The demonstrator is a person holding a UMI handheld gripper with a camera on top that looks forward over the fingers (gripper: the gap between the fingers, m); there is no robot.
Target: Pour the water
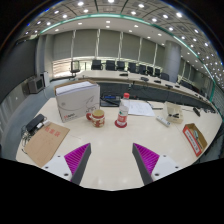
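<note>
cream table (110, 160); bottle (122, 111) beyond spread gripper (111, 160) fingers

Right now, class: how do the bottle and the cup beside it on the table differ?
The bottle stands taller and slimmer than the cup, which is short and squat. The bottle is pale with a red band; the cup is brownish. Both stand upright on the table, beyond the open claw.

- A pale table (110, 160) fills the foreground.
- Rows of desks with dark office chairs (118, 66) stand at 12 o'clock.
- Windows (105, 45) line the far wall.
- Small ceiling lights (108, 12) dot overhead.
</note>
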